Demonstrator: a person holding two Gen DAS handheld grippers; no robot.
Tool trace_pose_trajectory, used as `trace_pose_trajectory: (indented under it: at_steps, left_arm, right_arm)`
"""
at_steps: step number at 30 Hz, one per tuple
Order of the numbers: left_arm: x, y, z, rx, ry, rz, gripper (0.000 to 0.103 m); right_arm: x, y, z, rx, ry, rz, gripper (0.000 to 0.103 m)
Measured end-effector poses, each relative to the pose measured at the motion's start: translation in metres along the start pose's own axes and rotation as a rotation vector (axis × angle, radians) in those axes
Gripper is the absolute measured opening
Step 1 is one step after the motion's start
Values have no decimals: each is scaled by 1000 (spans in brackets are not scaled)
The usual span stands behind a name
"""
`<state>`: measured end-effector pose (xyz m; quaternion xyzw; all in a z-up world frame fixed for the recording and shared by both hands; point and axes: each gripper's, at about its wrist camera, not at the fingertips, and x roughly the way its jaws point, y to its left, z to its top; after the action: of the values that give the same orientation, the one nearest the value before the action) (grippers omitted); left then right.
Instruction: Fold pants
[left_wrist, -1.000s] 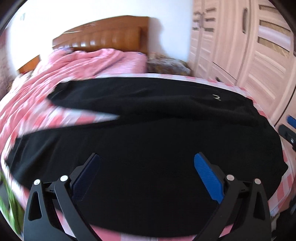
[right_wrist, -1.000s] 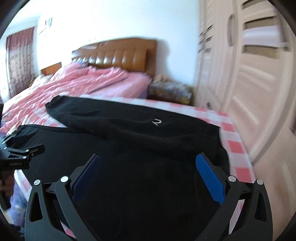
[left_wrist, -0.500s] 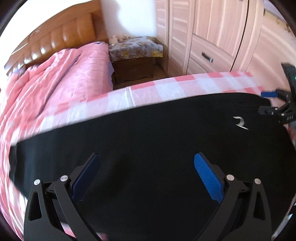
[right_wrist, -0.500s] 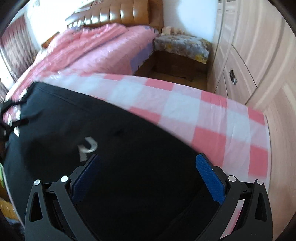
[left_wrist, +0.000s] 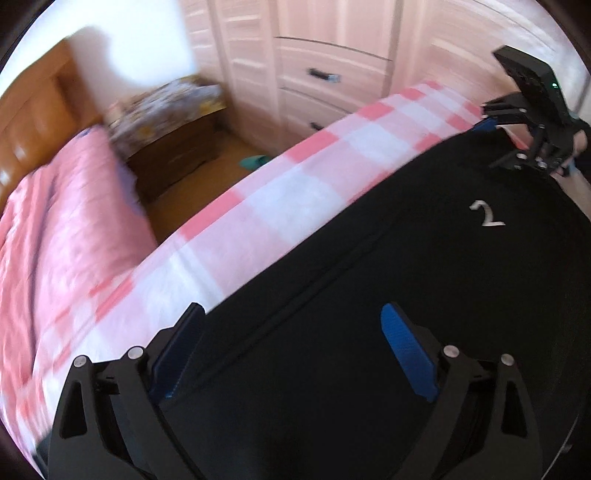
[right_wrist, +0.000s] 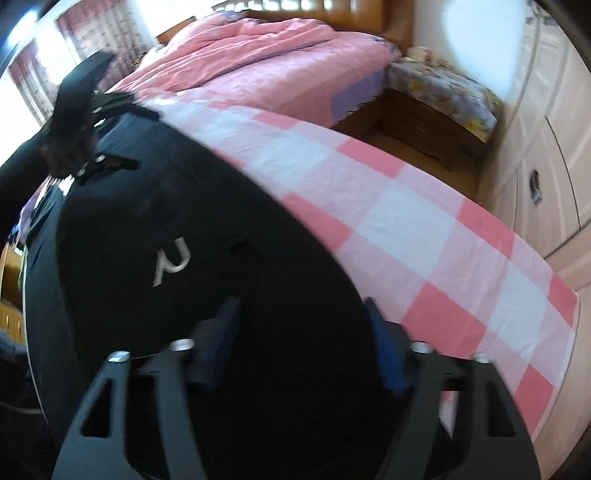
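Observation:
Black pants (left_wrist: 406, 240) with a small white logo (left_wrist: 487, 214) lie spread on a pink-and-white checked sheet (left_wrist: 295, 192). My left gripper (left_wrist: 291, 332) points down at their far edge. Its jaws are wide and closing a little, one blue pad on the sheet side and one over the cloth. My right gripper (right_wrist: 303, 332) straddles the same edge of the pants (right_wrist: 184, 184) near the logo (right_wrist: 171, 260). Its jaws are closing and stand about half apart, with black cloth between them. Each gripper shows in the other's view: the right gripper (left_wrist: 484, 125) and the left gripper (right_wrist: 122, 107).
Beyond the checked sheet (right_wrist: 388, 206) a gap of wooden floor holds a teal slipper (left_wrist: 255, 160). A nightstand (right_wrist: 443, 96) under a flowered cloth stands there beside a pale wardrobe (left_wrist: 332, 55) with drawers. A pink quilt (right_wrist: 258, 48) covers the bed farther back.
Both grippers swept across the pants and tipped down over their far edge. The left view rolled. The right jaws went from wide apart to about half apart; the left ones barely narrowed.

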<state>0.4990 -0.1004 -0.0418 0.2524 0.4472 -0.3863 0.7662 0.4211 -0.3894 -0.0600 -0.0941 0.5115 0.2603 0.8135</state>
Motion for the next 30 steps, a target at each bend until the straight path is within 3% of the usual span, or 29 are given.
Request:
trace_pose_trajectory:
  at_steps: [3, 9, 13, 18, 19, 20, 22, 25, 30]
  left_arm:
    - [5, -9, 12, 66, -5, -38, 95]
    - [15, -18, 30, 144, -9, -129, 95]
    - [23, -13, 34, 133, 21, -192, 95]
    - [24, -10, 27, 81, 61, -275, 73]
    - [20, -10, 24, 77, 58, -271, 59]
    - [17, -11, 21, 69, 52, -269, 44]
    - [0, -11, 13, 53, 23, -227, 23]
    - [-35, -21, 2, 48, -51, -148, 16]
    - [-103, -71, -25, 120, -172, 81, 13]
  right_arm:
    - [-14, 14, -5, -47, -34, -87, 27]
    - [-53, 52, -21, -75, -161, -189, 21]
    - [-77, 76, -31, -61, -239, -236, 20]
    - [-105, 103, -39, -46, -328, -302, 18]
    - [-108, 108, -41, -37, -349, -328, 11]
    - [-110, 108, -42, -25, -354, -331, 11]
    - [-113, 110, -47, 4, -351, -338, 11]
    - [-113, 118, -54, 16, -350, -341, 11]
    - [-131, 143, -71, 23, -381, -355, 11]
